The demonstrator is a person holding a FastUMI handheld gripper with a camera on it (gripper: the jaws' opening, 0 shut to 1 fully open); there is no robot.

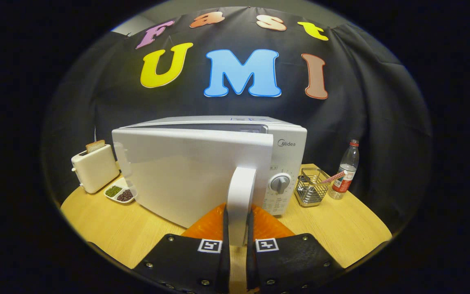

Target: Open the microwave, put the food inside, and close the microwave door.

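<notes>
Gripping the door handle (241, 196), the claw (238, 228) holds the microwave door (186, 171) ajar.

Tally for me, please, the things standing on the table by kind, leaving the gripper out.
Appliances: 2, the microwave with the gripper shut on its door handle, and the toaster.
Containers: 3, the divided dish, wire basket and water bottle.
Total: 5.

Glossy white plastic microwave (202, 171), wire-metal basket (309, 188), matt wood-grain table (116, 232).
</notes>
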